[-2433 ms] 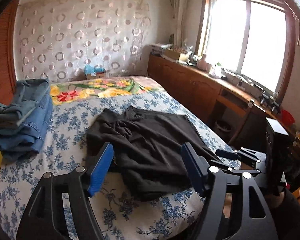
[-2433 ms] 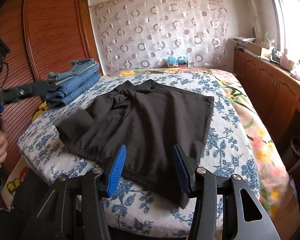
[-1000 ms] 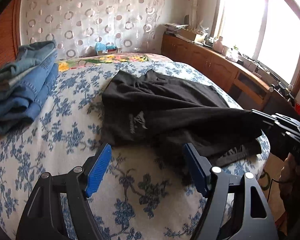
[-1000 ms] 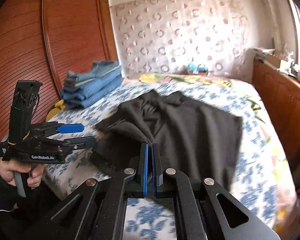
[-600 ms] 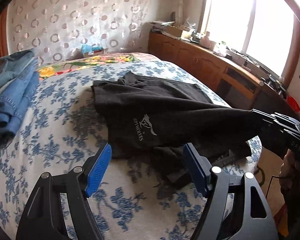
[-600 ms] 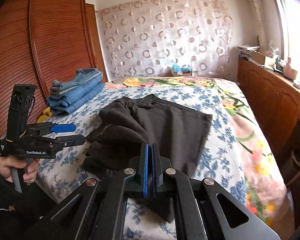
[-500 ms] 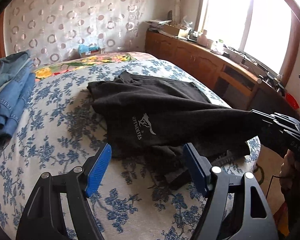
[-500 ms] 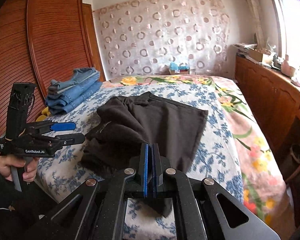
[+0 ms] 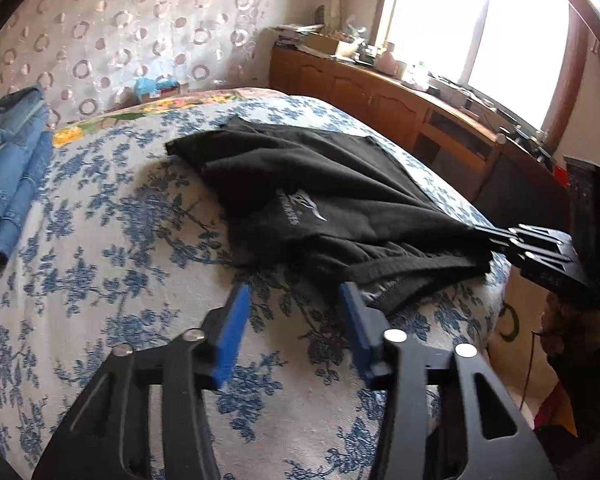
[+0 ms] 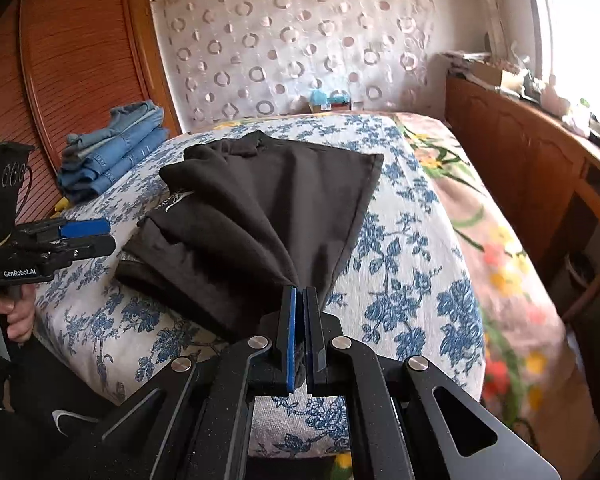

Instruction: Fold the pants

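In right gripper (image 10: 299, 332): black pants (image 10: 260, 208)

open bedspread (image 9: 112, 264): bare patch left of the black pants (image 9: 320, 200), easy pass
jeans stack (image 10: 112, 152): blocks far left edge
cabinet (image 10: 520, 168): walls off the right side

Right tool (image 10: 299, 312) clamped on black pants (image 10: 260, 208), floral bed (image 10: 412, 280), folded jeans (image 10: 112, 152) beyond
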{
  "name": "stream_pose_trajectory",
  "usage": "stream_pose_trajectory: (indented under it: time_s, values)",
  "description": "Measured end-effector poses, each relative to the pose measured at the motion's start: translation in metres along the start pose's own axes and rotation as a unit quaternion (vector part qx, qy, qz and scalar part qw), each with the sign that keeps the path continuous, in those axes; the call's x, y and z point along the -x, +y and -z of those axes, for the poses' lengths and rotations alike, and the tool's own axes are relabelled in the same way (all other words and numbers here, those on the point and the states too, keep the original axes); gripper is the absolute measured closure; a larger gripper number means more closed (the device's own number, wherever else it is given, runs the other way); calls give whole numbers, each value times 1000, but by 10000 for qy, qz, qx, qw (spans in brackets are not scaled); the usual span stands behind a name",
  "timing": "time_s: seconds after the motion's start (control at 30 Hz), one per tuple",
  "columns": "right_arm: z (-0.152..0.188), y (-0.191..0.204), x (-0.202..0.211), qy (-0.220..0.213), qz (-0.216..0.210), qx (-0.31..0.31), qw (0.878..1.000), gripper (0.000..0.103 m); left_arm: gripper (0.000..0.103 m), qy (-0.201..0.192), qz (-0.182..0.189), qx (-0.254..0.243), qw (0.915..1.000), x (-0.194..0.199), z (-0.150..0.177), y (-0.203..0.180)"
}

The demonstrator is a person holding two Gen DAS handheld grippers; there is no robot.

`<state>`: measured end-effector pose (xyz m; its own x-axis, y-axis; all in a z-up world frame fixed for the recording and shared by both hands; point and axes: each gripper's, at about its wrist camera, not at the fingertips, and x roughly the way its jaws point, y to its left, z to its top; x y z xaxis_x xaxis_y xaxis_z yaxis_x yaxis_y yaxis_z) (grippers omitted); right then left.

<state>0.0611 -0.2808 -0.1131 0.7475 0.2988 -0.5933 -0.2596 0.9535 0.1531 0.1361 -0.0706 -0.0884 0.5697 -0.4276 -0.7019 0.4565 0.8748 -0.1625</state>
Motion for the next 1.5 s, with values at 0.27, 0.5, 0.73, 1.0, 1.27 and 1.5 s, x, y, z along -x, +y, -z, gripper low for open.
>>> stream_pose_trajectory:
  time_s: [0.27, 0.5, 0.73, 1.0, 1.27, 1.5]
  values:
    - [-1, -5, -11, 42, 98, -59, 9999, 92, 77, 175, 134, -271, 9994, -16, -1, -16]
    - [2, -11, -21, 71, 55, -235, 9997, 86, 76, 243, 111, -395, 9989, -25, -5, -21]
    - [4, -11, -21, 9, 66, -203, 9998, 85, 72, 239, 101, -396, 9989, -27, -6, -21]
    - [8, -11, -21, -39, 92, -120, 9999, 85, 97, -118, 219, -224, 9994, -6, -2, -19]
    - [7, -6, -22, -37, 201, -40, 9998, 85, 98, -44, 238, -271, 9993, 9, 16, -25]
    - [6, -6, -23, -18, 180, -39, 9998, 85, 75, 76, 62, -276, 9996, 7, 21, -24]
